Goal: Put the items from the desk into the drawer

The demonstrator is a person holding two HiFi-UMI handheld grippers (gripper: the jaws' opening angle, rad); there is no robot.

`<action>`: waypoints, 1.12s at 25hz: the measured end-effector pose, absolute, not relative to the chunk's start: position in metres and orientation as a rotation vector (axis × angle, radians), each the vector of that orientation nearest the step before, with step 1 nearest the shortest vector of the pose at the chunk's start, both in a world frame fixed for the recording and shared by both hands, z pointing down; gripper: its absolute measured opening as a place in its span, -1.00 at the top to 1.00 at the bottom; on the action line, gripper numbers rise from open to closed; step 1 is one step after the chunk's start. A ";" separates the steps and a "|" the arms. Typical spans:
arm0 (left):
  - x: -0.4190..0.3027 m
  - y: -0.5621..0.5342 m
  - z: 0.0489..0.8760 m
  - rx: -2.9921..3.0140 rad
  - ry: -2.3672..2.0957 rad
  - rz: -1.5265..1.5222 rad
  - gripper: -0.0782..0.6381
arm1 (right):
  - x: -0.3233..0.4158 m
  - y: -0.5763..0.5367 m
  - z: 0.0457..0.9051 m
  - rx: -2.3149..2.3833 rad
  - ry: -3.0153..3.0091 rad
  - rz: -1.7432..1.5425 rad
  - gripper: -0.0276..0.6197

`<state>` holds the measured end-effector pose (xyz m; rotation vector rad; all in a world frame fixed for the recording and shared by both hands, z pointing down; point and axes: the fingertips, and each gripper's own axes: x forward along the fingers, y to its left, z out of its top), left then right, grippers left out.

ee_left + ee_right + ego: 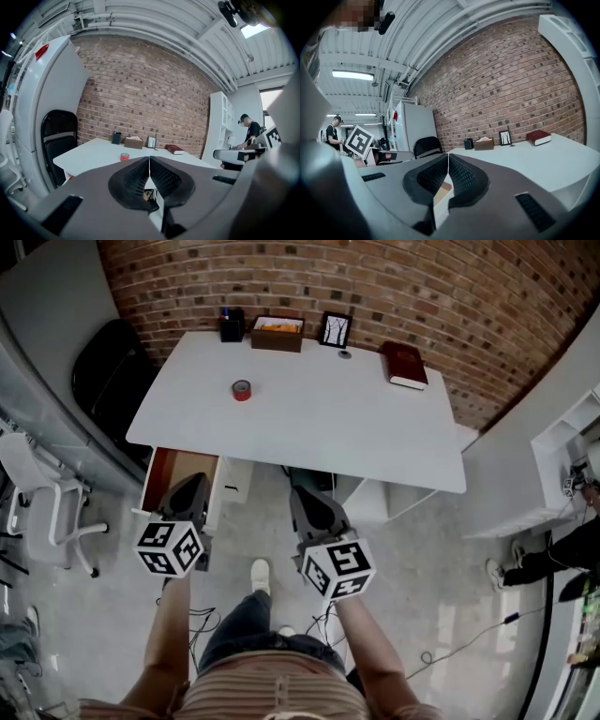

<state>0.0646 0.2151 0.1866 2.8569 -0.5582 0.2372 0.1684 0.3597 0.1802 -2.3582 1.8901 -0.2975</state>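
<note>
A white desk (309, 427) stands against the brick wall. On it lie a red tape roll (242, 390), a black pen holder (232, 326), a wooden box (277, 333), a picture frame (336, 330) and a red book (404, 364). Under the desk's left end a drawer (173, 474) is pulled open. My left gripper (190, 486) hovers shut and empty at the drawer's front. My right gripper (302, 498) is shut and empty below the desk's front edge. The left gripper view shows the tape roll (124, 156) past shut jaws. The right gripper view shows the book (539, 137).
A black chair (108, 371) stands left of the desk and a white office chair (47, 512) nearer me on the left. White shelving (562, 442) and a person (553, 559) are at the right. Cables (469, 638) lie on the floor.
</note>
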 end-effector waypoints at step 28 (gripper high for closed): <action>0.238 0.017 0.239 2.959 -0.251 0.586 0.39 | 0.287 0.201 0.190 -2.538 1.744 -0.385 0.86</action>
